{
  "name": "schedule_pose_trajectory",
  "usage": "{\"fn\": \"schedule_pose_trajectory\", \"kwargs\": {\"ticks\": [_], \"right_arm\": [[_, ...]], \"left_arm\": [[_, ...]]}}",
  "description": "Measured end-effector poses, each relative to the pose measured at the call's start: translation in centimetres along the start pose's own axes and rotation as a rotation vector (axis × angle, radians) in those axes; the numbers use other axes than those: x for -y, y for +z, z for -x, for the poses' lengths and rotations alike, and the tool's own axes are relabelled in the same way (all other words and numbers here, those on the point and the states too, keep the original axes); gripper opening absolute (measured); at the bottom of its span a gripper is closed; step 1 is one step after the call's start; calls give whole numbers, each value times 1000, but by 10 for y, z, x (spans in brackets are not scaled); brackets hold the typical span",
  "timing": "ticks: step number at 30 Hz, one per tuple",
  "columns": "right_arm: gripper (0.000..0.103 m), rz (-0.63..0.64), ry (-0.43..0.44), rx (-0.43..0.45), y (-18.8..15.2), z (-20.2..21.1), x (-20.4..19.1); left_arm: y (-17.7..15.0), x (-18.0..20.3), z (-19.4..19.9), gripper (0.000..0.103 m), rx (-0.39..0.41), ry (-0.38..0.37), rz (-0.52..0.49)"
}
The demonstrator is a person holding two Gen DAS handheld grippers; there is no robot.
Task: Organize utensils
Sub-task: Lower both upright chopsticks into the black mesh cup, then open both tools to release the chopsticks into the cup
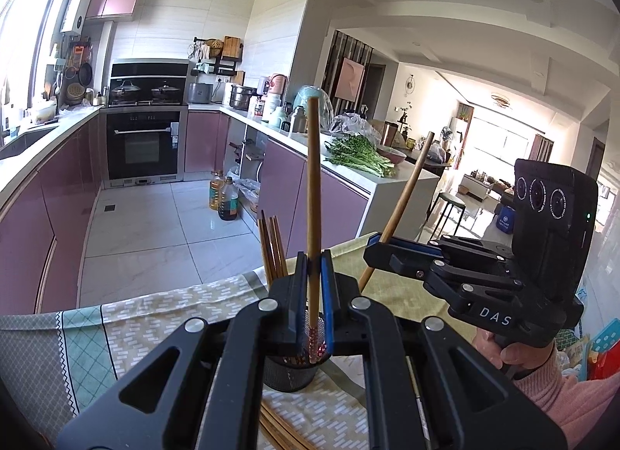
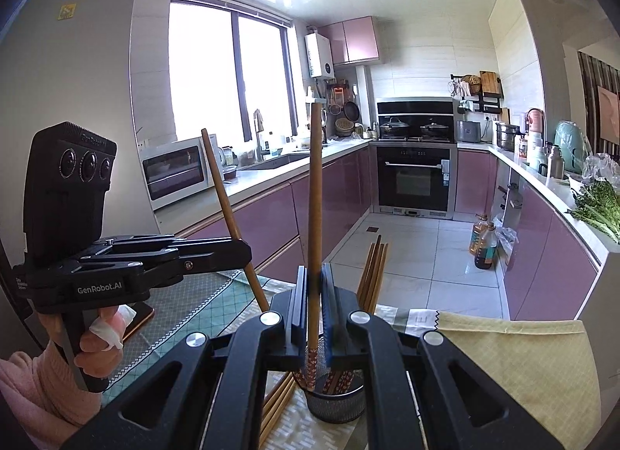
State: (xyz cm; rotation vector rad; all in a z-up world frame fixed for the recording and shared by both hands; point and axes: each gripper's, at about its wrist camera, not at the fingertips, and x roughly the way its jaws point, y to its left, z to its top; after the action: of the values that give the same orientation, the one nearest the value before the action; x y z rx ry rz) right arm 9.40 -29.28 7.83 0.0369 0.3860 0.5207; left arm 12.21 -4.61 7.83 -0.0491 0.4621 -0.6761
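A wooden chopstick (image 1: 313,194) stands upright in the left gripper (image 1: 314,295), clamped between its pads directly above the black mesh holder (image 1: 290,374). The right gripper (image 2: 314,295) pinches a second chopstick (image 2: 314,194) over the same holder, which already contains several chopsticks (image 2: 374,272). More chopsticks (image 1: 277,428) lie on the patterned tablecloth (image 1: 147,318) beside the holder.

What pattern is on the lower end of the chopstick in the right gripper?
Small flowers on red, on the chopstick; the right wrist view shows it best.
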Motion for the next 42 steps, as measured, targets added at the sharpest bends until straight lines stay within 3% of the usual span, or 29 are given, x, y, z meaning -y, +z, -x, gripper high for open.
{"fn": "schedule_pose_trajectory", "kwargs": {"ticks": [8,25,32,42], "right_arm": [[6,-12,-25,-15,-3,-17,2],[6,-84,-6,-171,-35,-66,11],[6,-98,-12,-221,-41,-82,17],[7,-129,-25,-233,-41,-93,24]], "left_arm": [[-3,4,-14,8,-25,41,-17],[-26,-7,-51,8,-206,67,-65],[-31,-16,-70,8,-291,48,-32],[-28,-23,-88,8,-297,55,9]]}}
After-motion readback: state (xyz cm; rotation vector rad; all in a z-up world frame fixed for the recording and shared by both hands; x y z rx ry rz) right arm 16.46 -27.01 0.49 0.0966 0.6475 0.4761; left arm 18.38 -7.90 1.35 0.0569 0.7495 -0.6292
